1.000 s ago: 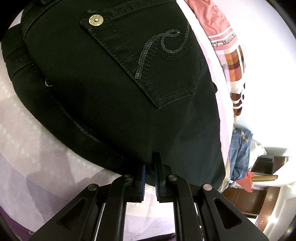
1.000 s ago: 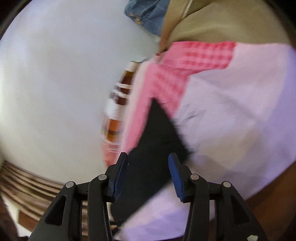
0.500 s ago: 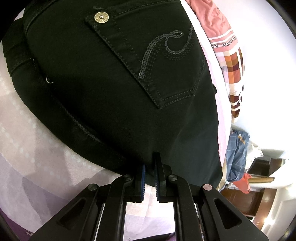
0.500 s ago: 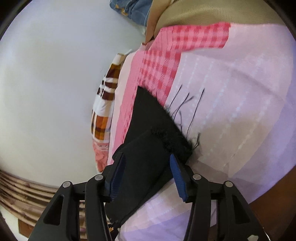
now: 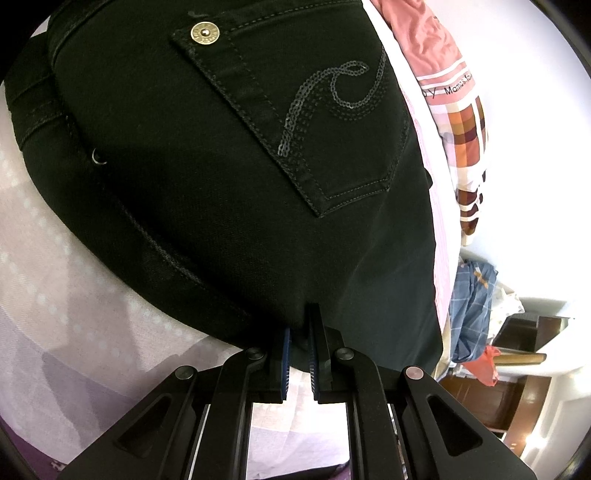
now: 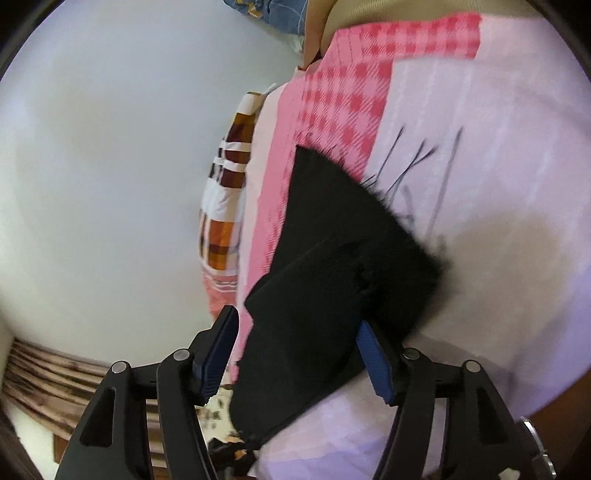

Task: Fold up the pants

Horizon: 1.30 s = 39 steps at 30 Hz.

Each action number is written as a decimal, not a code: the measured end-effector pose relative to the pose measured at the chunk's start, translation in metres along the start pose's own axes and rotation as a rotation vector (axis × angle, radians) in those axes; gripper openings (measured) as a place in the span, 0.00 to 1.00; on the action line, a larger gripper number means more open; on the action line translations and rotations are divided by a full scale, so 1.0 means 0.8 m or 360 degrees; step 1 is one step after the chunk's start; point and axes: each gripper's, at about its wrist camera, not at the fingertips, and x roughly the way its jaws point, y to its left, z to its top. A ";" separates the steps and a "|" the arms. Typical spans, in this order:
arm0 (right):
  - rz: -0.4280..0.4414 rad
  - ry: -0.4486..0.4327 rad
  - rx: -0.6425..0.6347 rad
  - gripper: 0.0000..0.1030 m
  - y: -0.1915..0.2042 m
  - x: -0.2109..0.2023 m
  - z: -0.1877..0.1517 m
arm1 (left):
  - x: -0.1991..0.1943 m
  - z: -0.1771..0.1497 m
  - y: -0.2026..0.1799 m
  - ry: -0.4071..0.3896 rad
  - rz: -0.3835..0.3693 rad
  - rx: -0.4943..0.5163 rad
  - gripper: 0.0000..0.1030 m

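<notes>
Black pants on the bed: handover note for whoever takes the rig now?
Left gripper: shut on the black pants at the seat edge, below the back pocket.
Right gripper: fingers opening, frayed leg hem between them, not pinched.
Pants lie on the pink bedsheet, back pocket up.
Done: legs appear laid one on the other.
Left: probably free the right gripper, then fold hems toward the waist and flatten.

Black pants [image 5: 229, 177], brass button [image 5: 204, 33]; pale lilac dotted sheet [image 5: 62, 314]; pink checked cloth [image 6: 343, 96].
</notes>
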 end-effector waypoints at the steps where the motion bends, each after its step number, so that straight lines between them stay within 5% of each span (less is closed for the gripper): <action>1: 0.0011 -0.0008 -0.0010 0.60 0.000 0.005 -0.001 | 0.000 0.000 0.000 0.0001 -0.0002 -0.0002 0.10; 4: -0.0028 -0.0034 -0.0108 0.58 0.010 0.013 -0.003 | 0.001 0.001 0.000 0.0003 -0.0005 -0.0006 0.10; 8: -0.0272 -0.0064 -0.0363 0.51 0.038 0.033 -0.011 | 0.001 0.000 0.001 0.0003 -0.0005 -0.0006 0.10; 10: -0.0275 -0.0072 -0.0383 0.66 0.044 0.038 -0.013 | 0.001 0.000 0.001 0.0003 -0.0012 -0.0011 0.10; 14: -0.0268 -0.0003 -0.0347 0.68 0.048 0.046 -0.003 | 0.003 0.000 0.003 0.0005 -0.0027 -0.0017 0.10; 15: -0.0285 -0.0011 -0.0337 0.52 0.048 0.046 -0.001 | 0.003 0.000 0.004 0.0006 -0.0028 -0.0016 0.10; 16: -0.0342 -0.0022 -0.0341 0.19 0.047 0.047 0.000 | 0.003 0.000 0.004 0.0005 -0.0027 -0.0015 0.10; 17: -0.0393 -0.0010 -0.0339 0.09 0.045 0.050 0.002 | 0.003 0.000 0.004 0.0006 -0.0026 -0.0014 0.10; 24: -0.0284 -0.0025 -0.0343 0.08 0.077 0.062 0.027 | 0.004 -0.001 0.003 0.0009 -0.0036 -0.0019 0.10; 32: 0.0109 -0.0211 -0.0738 0.04 0.242 0.049 0.064 | 0.003 -0.001 0.006 0.0012 -0.0047 -0.0039 0.10; 35: 0.0008 -0.0241 -0.0733 0.04 0.226 0.020 0.054 | 0.002 0.000 0.010 0.0011 -0.0069 -0.0060 0.10; 39: -0.0288 -0.0153 -0.0621 0.08 0.154 -0.005 0.034 | 0.004 0.002 0.009 0.0023 -0.0066 -0.0049 0.10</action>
